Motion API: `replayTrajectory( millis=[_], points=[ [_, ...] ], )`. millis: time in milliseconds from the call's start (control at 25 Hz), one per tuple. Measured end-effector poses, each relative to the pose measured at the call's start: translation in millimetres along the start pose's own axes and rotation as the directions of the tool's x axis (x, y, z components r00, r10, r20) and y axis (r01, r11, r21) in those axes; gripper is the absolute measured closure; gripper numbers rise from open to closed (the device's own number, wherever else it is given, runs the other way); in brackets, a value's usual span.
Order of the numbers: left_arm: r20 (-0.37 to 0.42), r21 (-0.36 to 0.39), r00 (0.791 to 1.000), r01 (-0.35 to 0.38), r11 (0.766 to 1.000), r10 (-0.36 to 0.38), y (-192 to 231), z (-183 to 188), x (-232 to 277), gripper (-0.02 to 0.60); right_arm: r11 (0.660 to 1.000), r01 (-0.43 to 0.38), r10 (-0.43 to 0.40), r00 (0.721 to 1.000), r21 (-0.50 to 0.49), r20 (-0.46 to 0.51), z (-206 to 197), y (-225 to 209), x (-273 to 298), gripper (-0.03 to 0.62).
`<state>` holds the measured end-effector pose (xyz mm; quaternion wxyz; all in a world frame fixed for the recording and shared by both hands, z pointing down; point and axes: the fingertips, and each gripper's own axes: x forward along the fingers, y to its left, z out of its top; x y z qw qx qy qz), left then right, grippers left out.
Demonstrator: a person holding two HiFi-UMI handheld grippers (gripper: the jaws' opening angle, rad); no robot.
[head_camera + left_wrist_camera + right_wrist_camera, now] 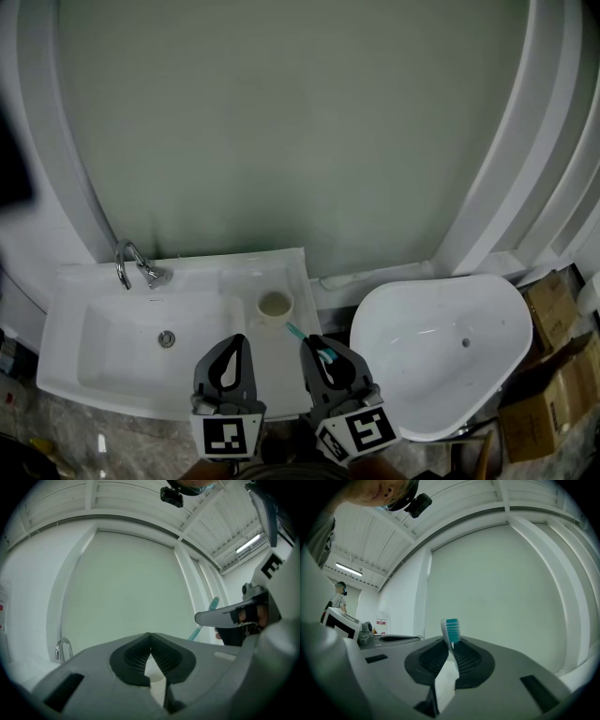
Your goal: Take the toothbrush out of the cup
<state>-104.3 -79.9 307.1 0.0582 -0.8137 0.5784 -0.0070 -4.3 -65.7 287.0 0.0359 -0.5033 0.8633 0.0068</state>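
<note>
Head view: my right gripper (330, 361) holds the toothbrush (307, 341) just beside the cup (274, 306) on the counter (277, 354). It seems clear of the rim.

Left gripper view: the left gripper (150, 638) is empty, jaws together.

Right gripper view: narrow jaws pinch the brush. Removal looks done, and next I'd carry it away.

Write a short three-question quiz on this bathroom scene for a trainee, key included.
1. True or false: the round cream cup stands inside the white sink basin.
2. What do the right tongs clamp? A) nothing B) the teal-and-white plastic toothbrush C) the cup
3. In one word: are the left tongs open or shut?
Key: 1 false, it stands on the flat ledge beside the basin; 2 B; 3 shut, with nothing between them.
</note>
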Motion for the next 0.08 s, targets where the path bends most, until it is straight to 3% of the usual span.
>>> replayTrajectory(
  millis=[80],
  points=[
    [0.0,0.01,1.0,0.005,1.0,-0.005,-2.1,-0.2,1.2,0.566,1.0,0.001,-0.001,1.0,0.0,0.0,-0.5,-2.0,-0.9,0.557]
  ],
)
